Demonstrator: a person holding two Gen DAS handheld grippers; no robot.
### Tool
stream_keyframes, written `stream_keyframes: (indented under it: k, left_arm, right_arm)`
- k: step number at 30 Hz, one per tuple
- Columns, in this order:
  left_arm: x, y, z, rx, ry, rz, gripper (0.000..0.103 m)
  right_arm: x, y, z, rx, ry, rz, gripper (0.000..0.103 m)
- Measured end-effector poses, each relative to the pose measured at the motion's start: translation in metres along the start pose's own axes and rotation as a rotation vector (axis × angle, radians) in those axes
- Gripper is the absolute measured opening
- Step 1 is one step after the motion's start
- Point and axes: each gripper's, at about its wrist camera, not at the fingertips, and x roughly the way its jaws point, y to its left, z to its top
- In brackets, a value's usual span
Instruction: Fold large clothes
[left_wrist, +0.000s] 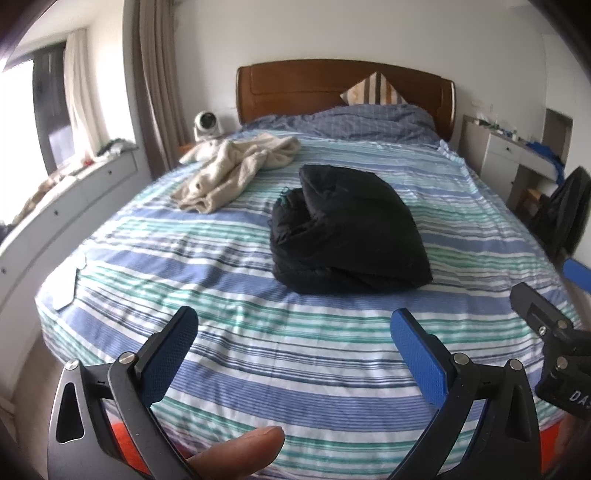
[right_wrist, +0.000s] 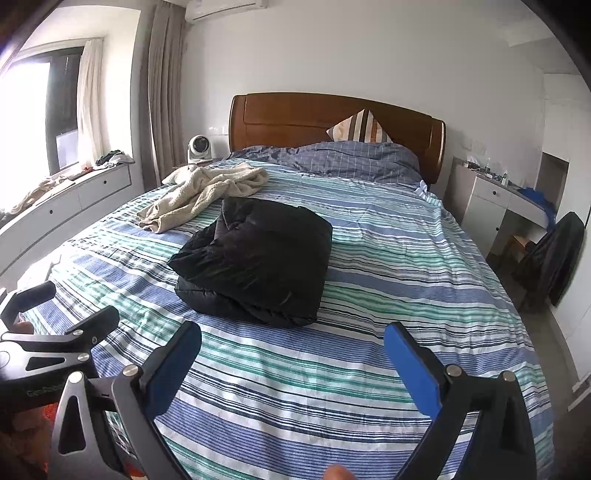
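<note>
A black puffy jacket (left_wrist: 347, 229) (right_wrist: 258, 258) lies folded into a thick bundle in the middle of the striped bed (left_wrist: 258, 332) (right_wrist: 369, 314). A crumpled beige fleece garment (left_wrist: 236, 166) (right_wrist: 207, 192) lies unfolded behind it, toward the bed's left side. My left gripper (left_wrist: 295, 321) hovers open over the near part of the bed, well short of the jacket, nothing between its blue pads. My right gripper (right_wrist: 293, 332) is likewise open and empty, just in front of the jacket. Each gripper shows at the edge of the other's view.
A wooden headboard (right_wrist: 332, 118) with a striped cushion (right_wrist: 360, 127) and a checked quilt (right_wrist: 351, 158) is at the far end. A small white fan (right_wrist: 199, 147) stands on the left nightstand. Window-side drawers (right_wrist: 74, 199) run along the left; a desk (right_wrist: 498, 199) and dark chair (right_wrist: 561, 254) stand right.
</note>
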Motion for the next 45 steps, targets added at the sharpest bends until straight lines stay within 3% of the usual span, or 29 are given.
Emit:
stream_keyframes:
  k: [12, 45]
  left_arm:
    - [-0.009, 0.007, 0.002, 0.0, 0.006, 0.028, 0.103]
    - [-0.01, 0.007, 0.004, -0.012, 0.012, 0.009, 0.103]
  right_arm:
    - [-0.009, 0.004, 0.002, -0.005, 0.011, 0.013, 0.101]
    - [-0.011, 0.012, 0.007, -0.013, 0.021, 0.023, 0.101]
